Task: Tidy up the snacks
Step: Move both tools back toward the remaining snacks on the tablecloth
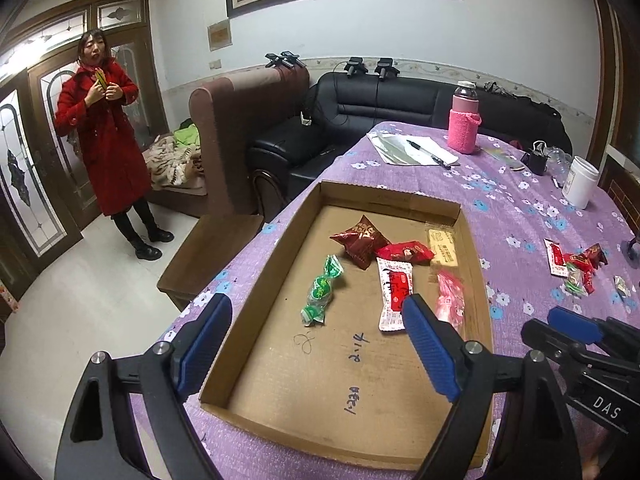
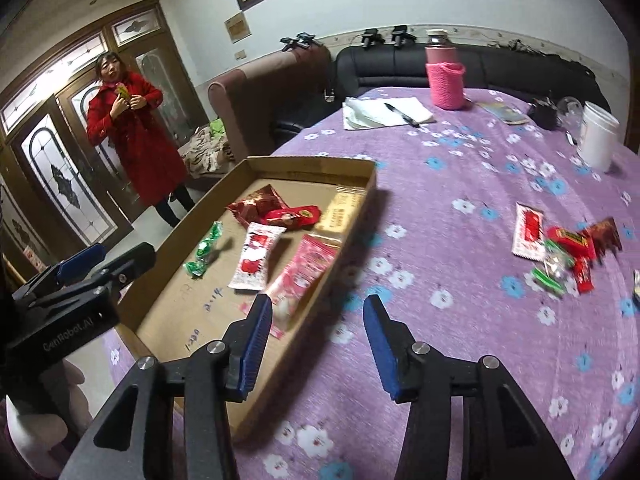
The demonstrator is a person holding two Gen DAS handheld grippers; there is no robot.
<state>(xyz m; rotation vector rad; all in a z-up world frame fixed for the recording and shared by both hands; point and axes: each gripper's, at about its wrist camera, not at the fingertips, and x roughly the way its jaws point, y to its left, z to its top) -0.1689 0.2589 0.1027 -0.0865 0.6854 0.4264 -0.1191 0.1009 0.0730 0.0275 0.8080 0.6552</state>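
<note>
A shallow cardboard box lies on the purple tablecloth. In it lie a green candy, a dark red packet, a red packet, a white-and-red packet and a pink packet. A pile of loose snacks lies on the cloth to the right. My left gripper is open and empty over the box's near end. My right gripper is open and empty over the box's right wall, near the pink packet.
A pink-sleeved bottle, papers with a pen and a white tub stand on the far side of the table. A person in a red coat stands by the door. Sofas lie beyond the table.
</note>
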